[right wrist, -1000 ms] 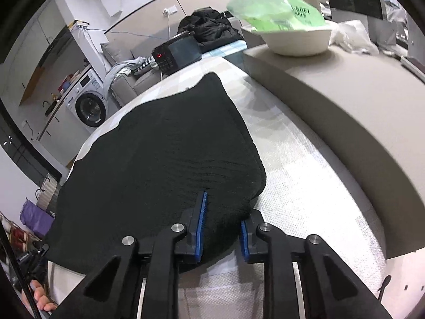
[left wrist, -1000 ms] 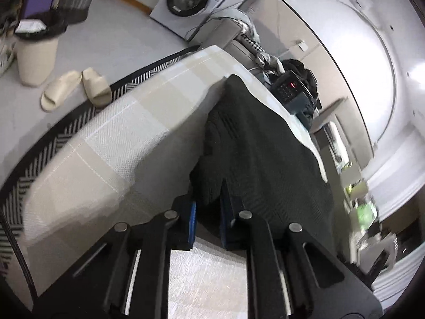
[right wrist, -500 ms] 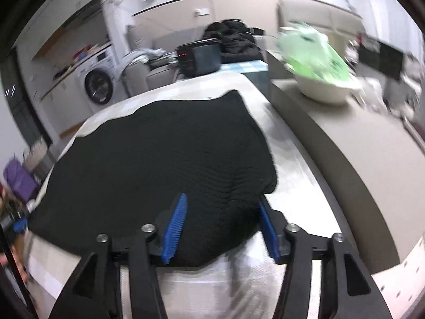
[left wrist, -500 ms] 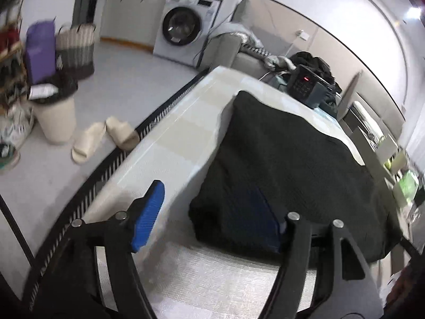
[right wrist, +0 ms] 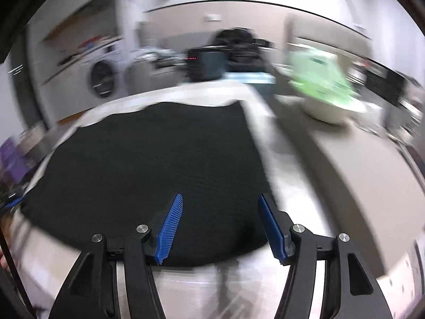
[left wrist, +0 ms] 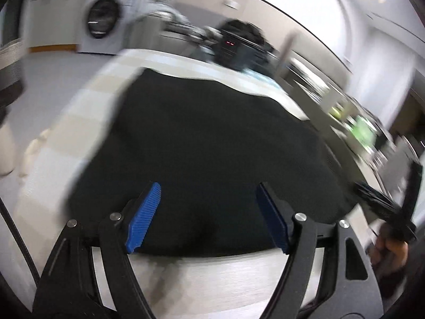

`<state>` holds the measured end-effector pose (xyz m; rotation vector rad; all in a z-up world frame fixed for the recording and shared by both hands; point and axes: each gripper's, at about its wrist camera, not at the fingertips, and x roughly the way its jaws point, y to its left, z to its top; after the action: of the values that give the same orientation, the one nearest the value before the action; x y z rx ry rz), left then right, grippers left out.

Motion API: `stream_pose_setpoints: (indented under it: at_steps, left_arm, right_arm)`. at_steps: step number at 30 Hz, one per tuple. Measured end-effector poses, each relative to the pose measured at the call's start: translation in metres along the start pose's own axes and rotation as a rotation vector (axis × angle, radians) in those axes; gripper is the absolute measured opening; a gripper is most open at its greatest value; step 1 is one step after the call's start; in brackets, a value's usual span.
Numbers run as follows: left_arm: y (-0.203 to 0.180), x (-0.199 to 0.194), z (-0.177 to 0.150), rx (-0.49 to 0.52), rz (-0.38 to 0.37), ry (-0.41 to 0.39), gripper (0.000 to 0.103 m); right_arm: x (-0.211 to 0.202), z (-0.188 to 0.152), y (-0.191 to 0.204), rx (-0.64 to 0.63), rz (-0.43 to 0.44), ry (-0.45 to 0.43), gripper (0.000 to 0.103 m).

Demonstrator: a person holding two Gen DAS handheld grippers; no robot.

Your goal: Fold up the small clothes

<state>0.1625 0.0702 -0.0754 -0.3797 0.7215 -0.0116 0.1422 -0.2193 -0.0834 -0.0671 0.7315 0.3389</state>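
Observation:
A black knitted garment (left wrist: 212, 133) lies folded and flat on the pale checked table cover (left wrist: 212, 279). My left gripper (left wrist: 207, 186) hangs just above the garment's near edge. Its jaws are opening, its blue pads (left wrist: 144, 212) stand wide apart, and nothing is pinched between them. In the right wrist view the same garment (right wrist: 159, 159) spreads out to the left. My right gripper (right wrist: 221, 196) is open over the garment's near right corner, with its pads clear of the cloth. Both views are blurred by motion.
A washing machine (left wrist: 103, 21) stands at the far left. Behind the table is a black device with red lights (left wrist: 233, 47). On the right a beige counter (right wrist: 372, 172) carries a white bowl with a green bag (right wrist: 321, 87). A hand (left wrist: 393, 247) shows at the right edge.
Both grippers were shut on the garment's near edge. They have let it go, opened wide and pulled back and up. Both wrists have rolled to level.

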Motion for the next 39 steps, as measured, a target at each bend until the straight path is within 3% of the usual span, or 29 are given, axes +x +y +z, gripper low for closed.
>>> stream_pose_setpoints:
  at_steps: [4,7,10,15,17,20,23,31,39]
  left_arm:
    - [-0.035,0.035,-0.003,0.110,-0.039,0.116,0.072]
    - [-0.048,0.051,-0.007,0.203,0.013,0.156,0.072]
    - [-0.043,0.056,-0.009,0.215,0.036,0.176,0.072]
    - [-0.020,0.042,-0.013,0.224,0.050,0.163,0.074]
    - [-0.006,0.037,-0.016,0.211,0.046,0.157,0.075]
    - [0.012,0.027,-0.016,0.184,0.055,0.146,0.076]
    - [0.015,0.026,-0.012,0.171,0.061,0.154,0.076]
    - [-0.008,0.049,0.024,0.178,-0.017,0.174,0.076]
    - [-0.027,0.122,0.081,0.227,0.070,0.211,0.076]
  right_arm:
    - [0.029,-0.001,0.050,-0.127,0.125,0.069,0.061]
    - [0.050,-0.007,0.073,-0.196,0.159,0.122,0.061]
    - [0.060,-0.012,0.074,-0.248,0.117,0.127,0.065]
    - [0.056,-0.008,0.033,-0.201,0.020,0.115,0.076]
    - [0.057,-0.009,0.007,-0.178,-0.113,0.124,0.076]
    - [0.055,-0.011,-0.025,-0.104,-0.124,0.119,0.078]
    - [0.052,-0.009,-0.028,-0.106,-0.137,0.114,0.078]
    - [0.063,0.032,0.015,-0.137,0.039,0.067,0.082]
    - [0.135,0.071,0.050,-0.142,0.088,0.147,0.082]
